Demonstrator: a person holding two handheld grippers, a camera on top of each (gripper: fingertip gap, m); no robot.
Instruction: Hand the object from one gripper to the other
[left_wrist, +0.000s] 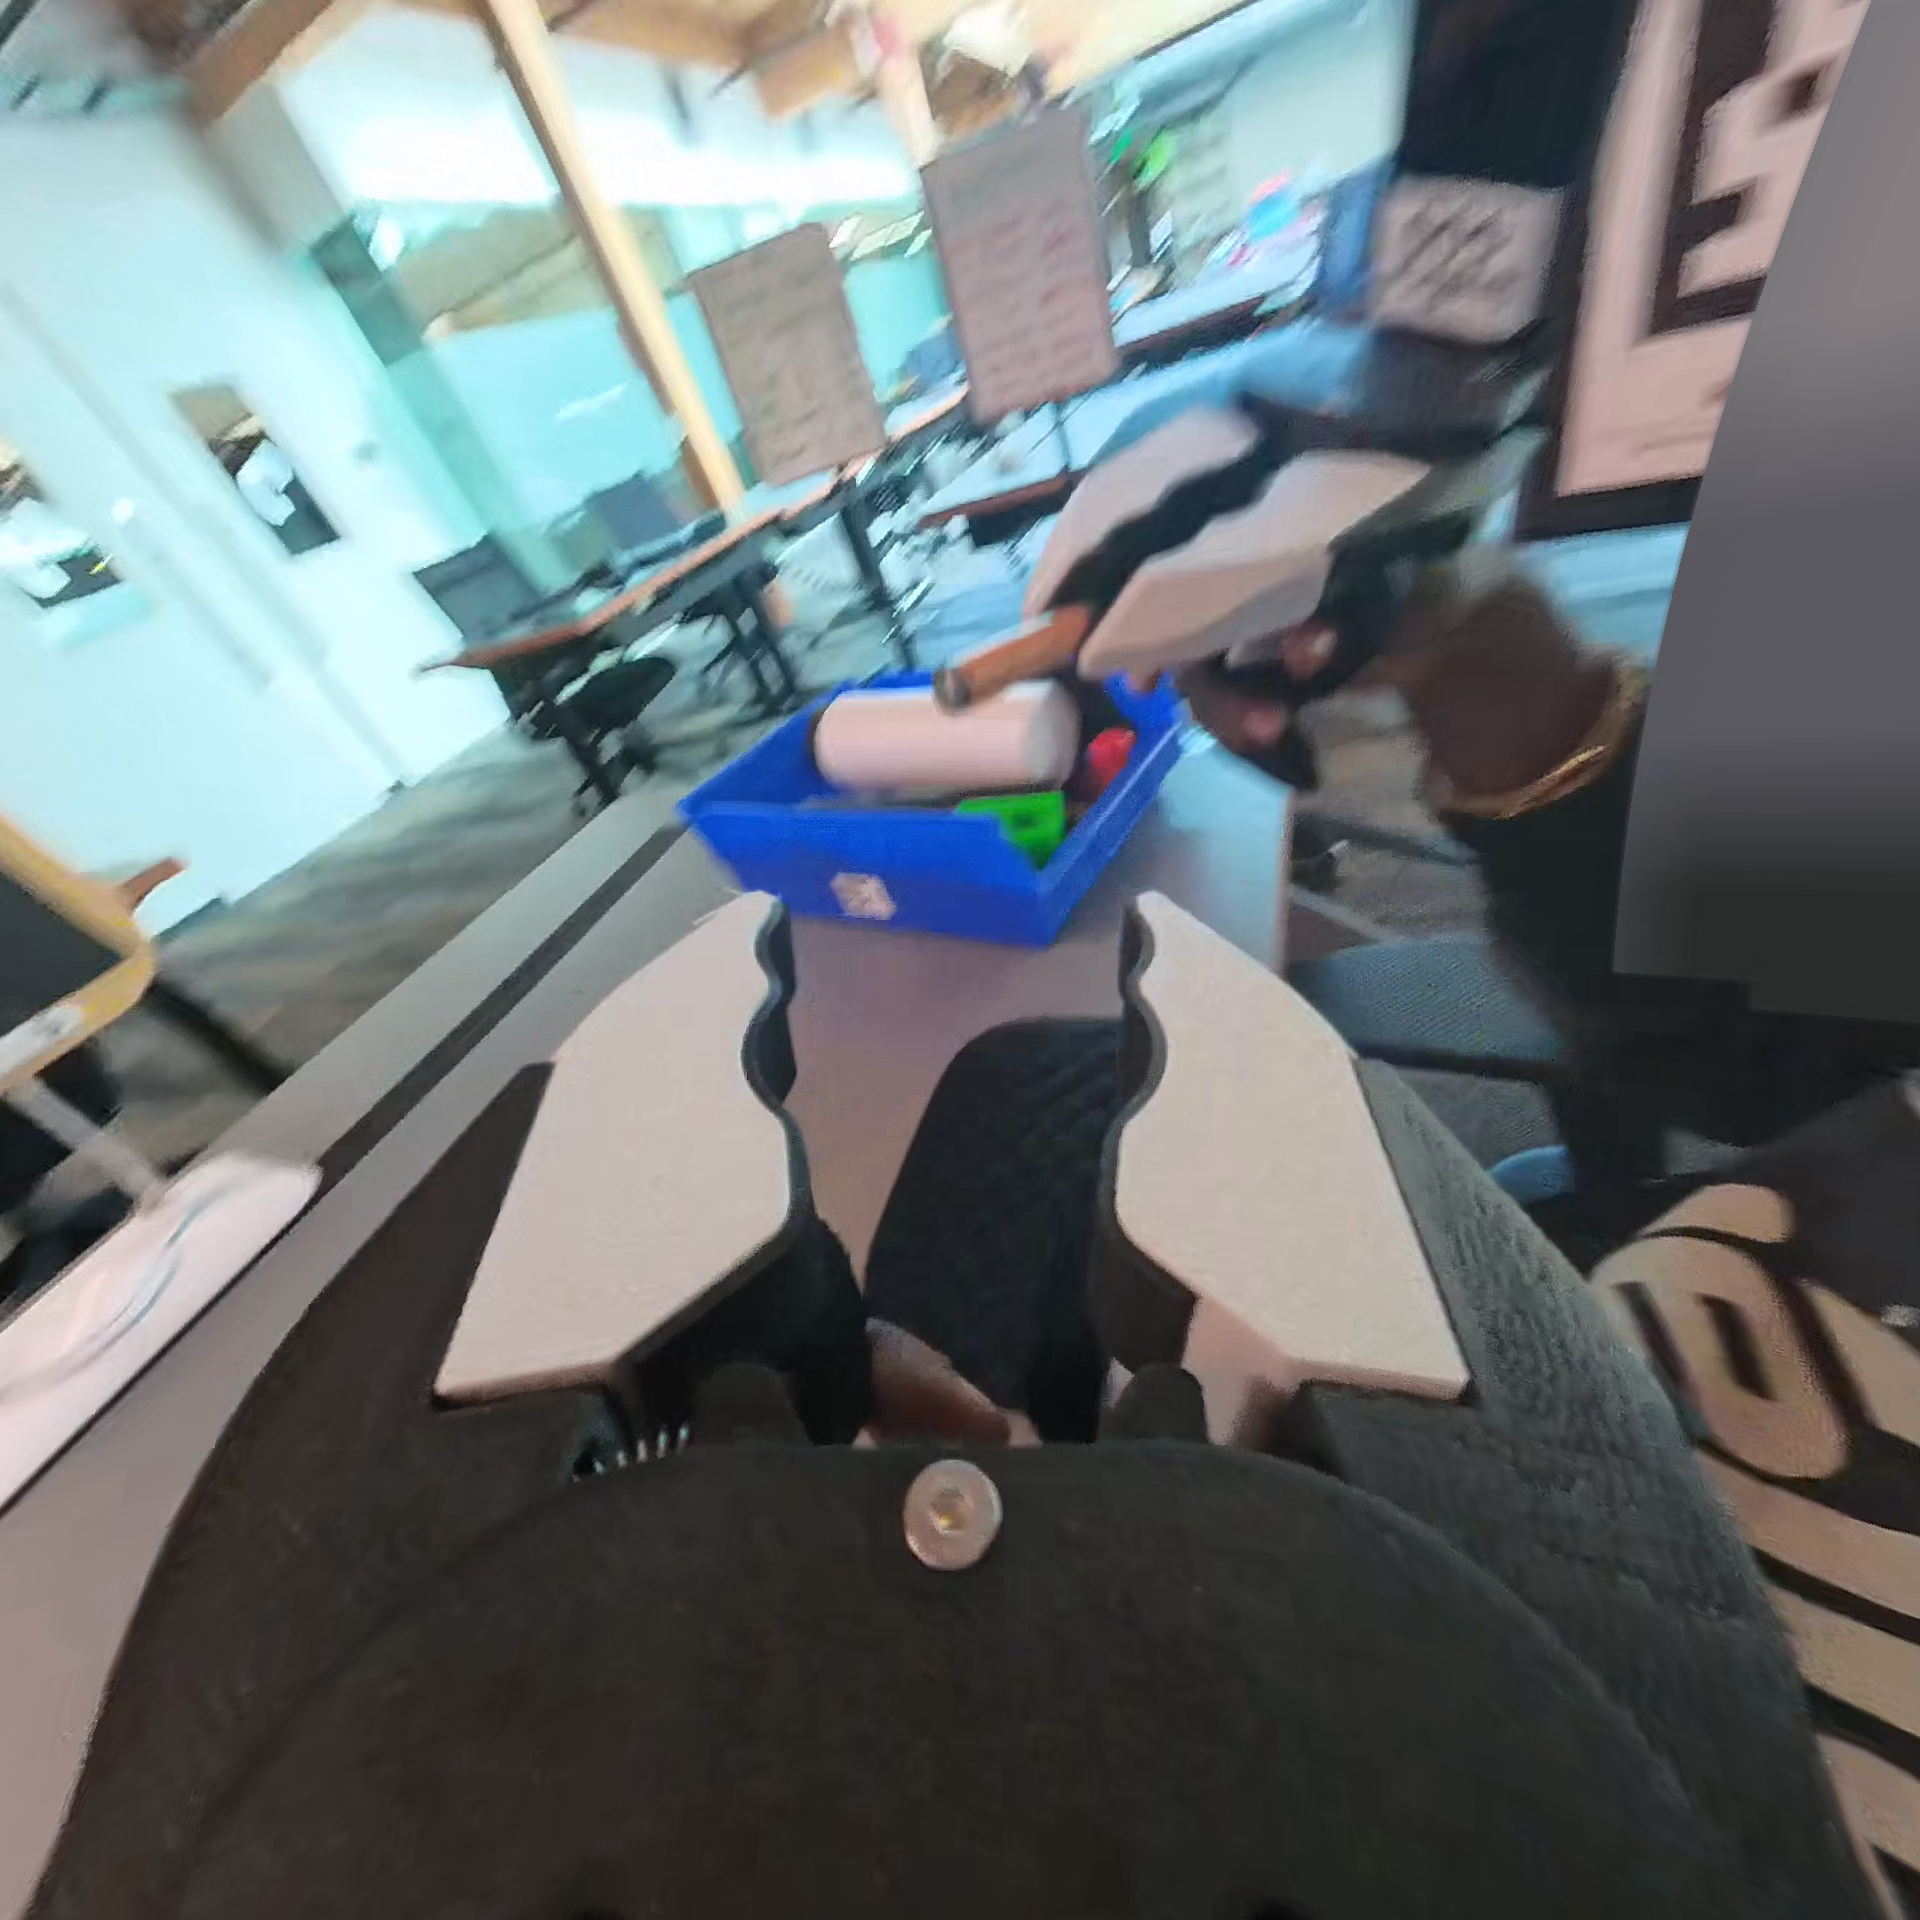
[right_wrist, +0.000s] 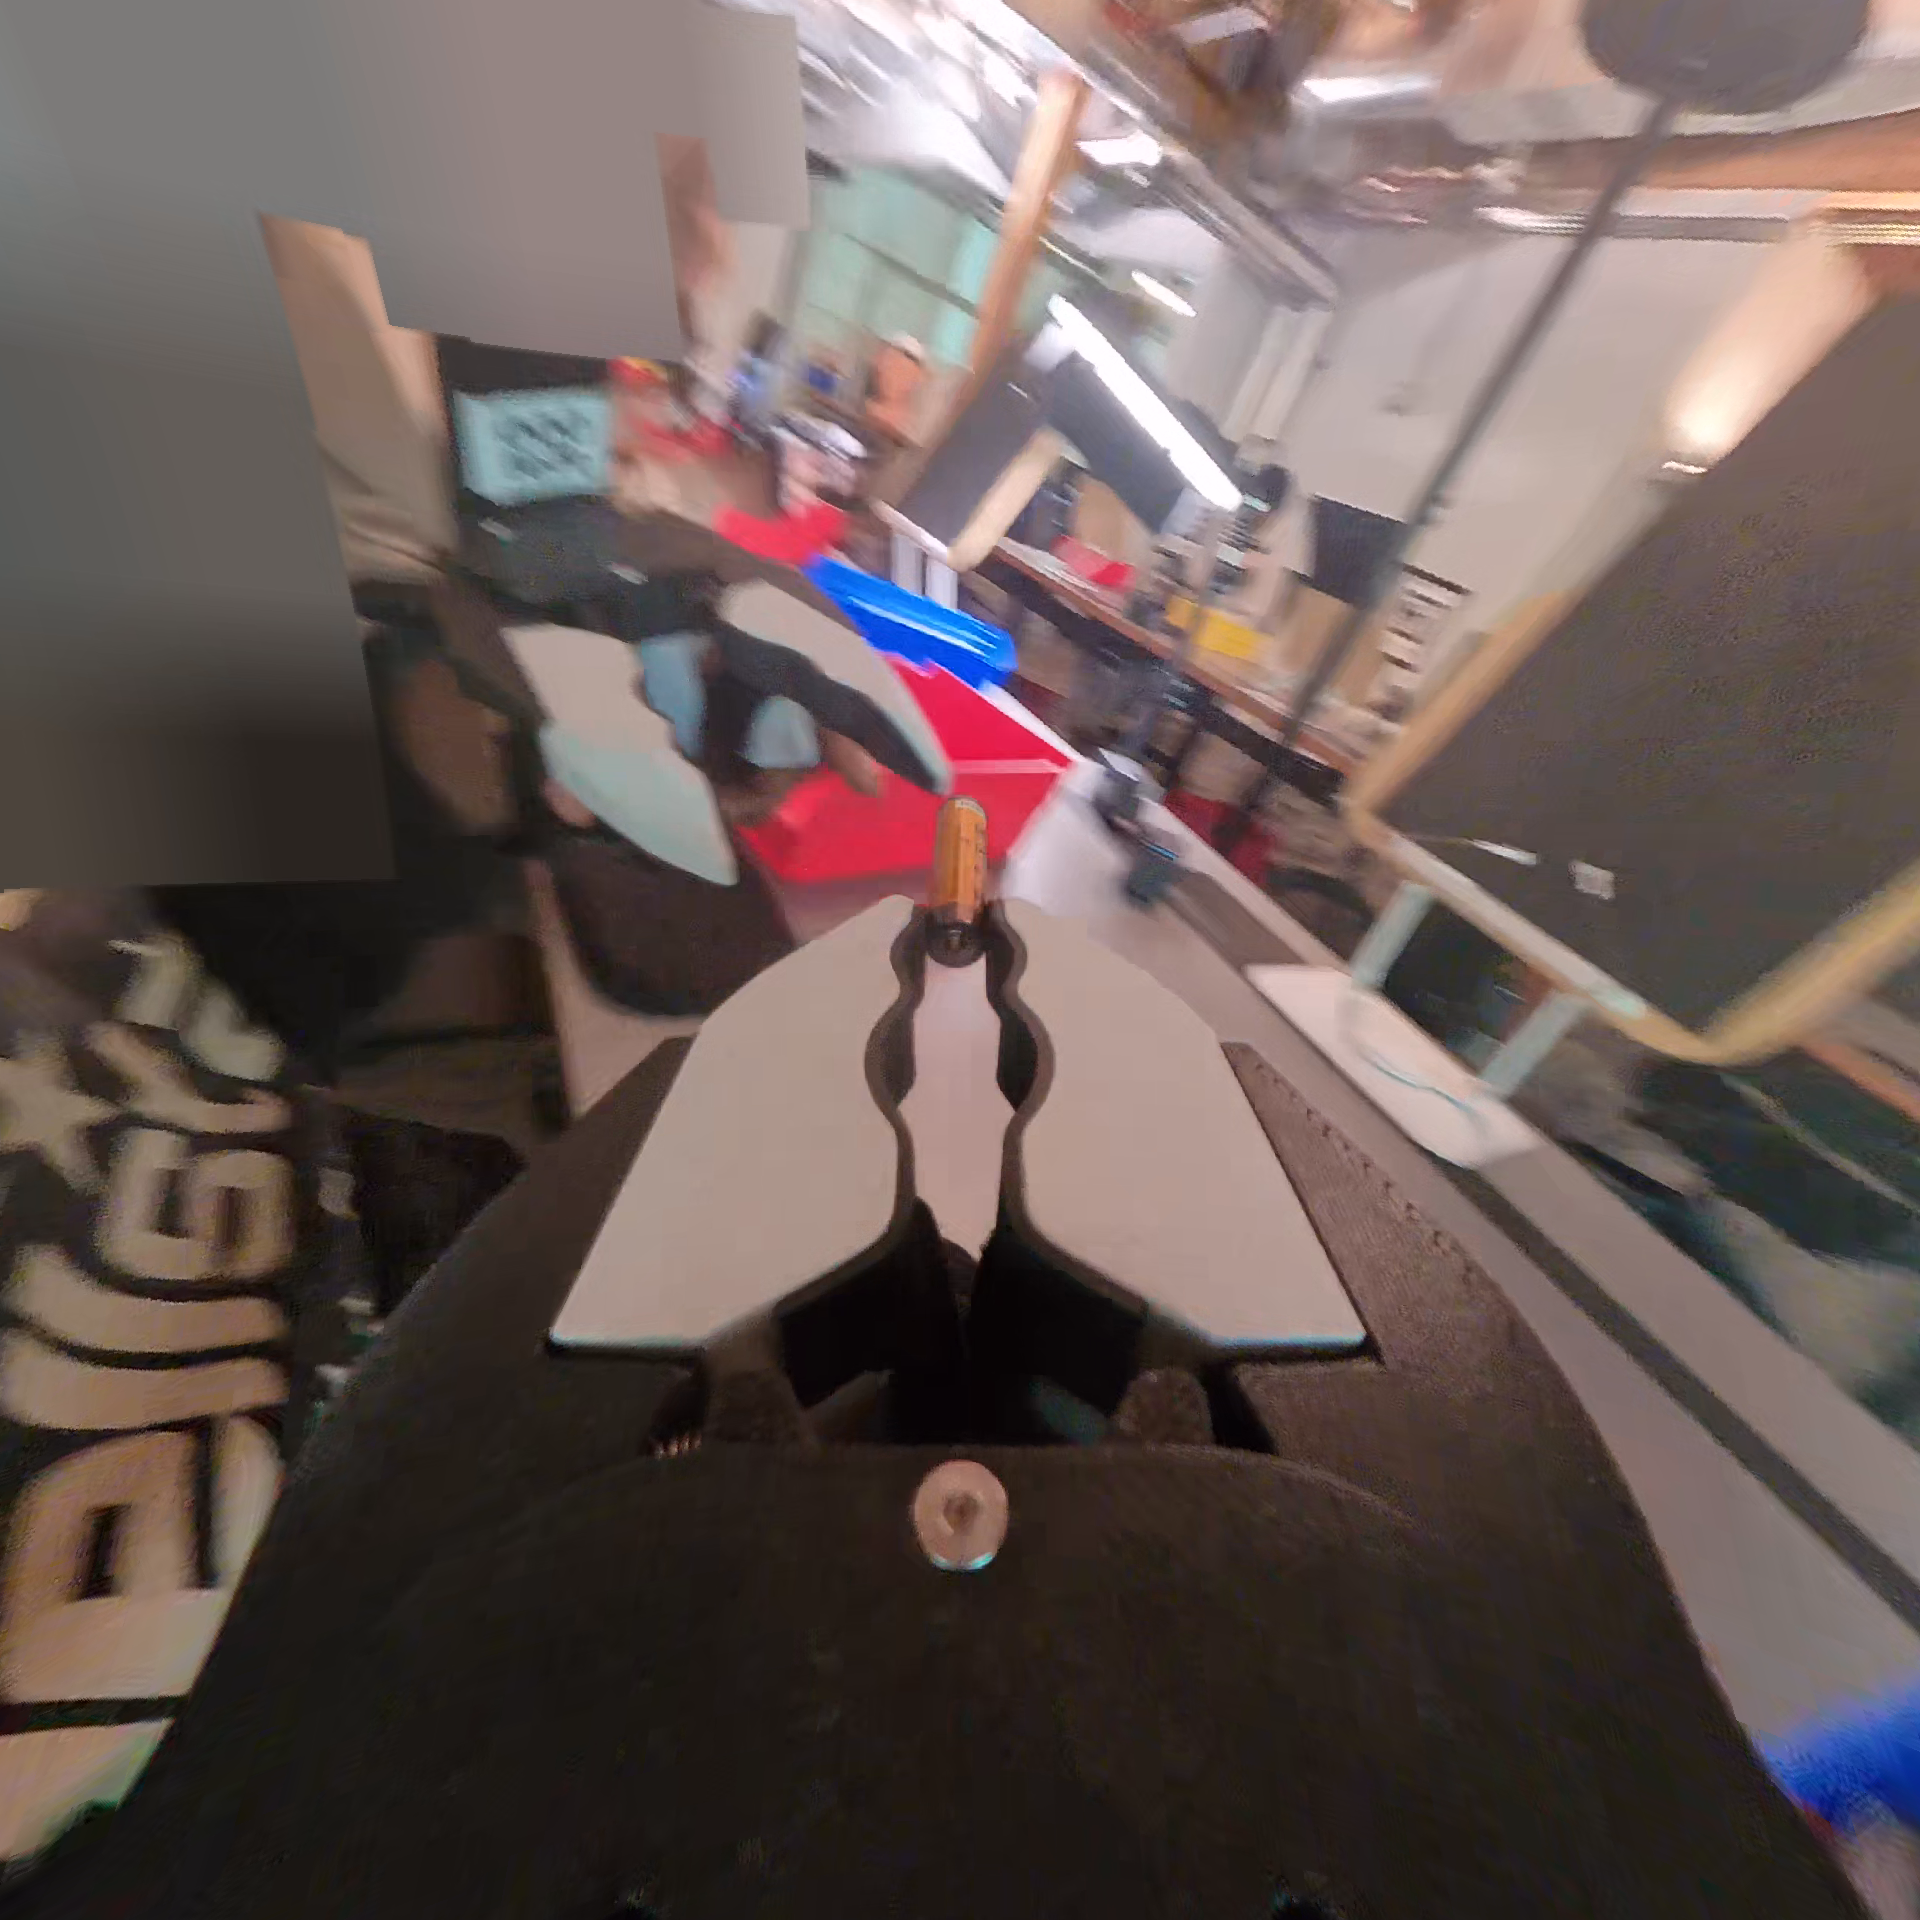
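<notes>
Jaws of right gripper (right_wrist: 954, 914) clamped on small copper battery (right_wrist: 960, 854), held aloft by its base; left gripper (left_wrist: 954, 961) jaws apart, empty. Likely light, rigid, slick: best pinched mid-barrel.

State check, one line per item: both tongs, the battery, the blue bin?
Right tongs: shut on the battery, gripping near their tips.
Battery: held by one end, the rest sticking out past the fingertips, above the blue bin in the left wrist view.
Left tongs: open, nothing between the fingers.
Blue bin: on the table, filled with a pale roll and red and green items.
</notes>
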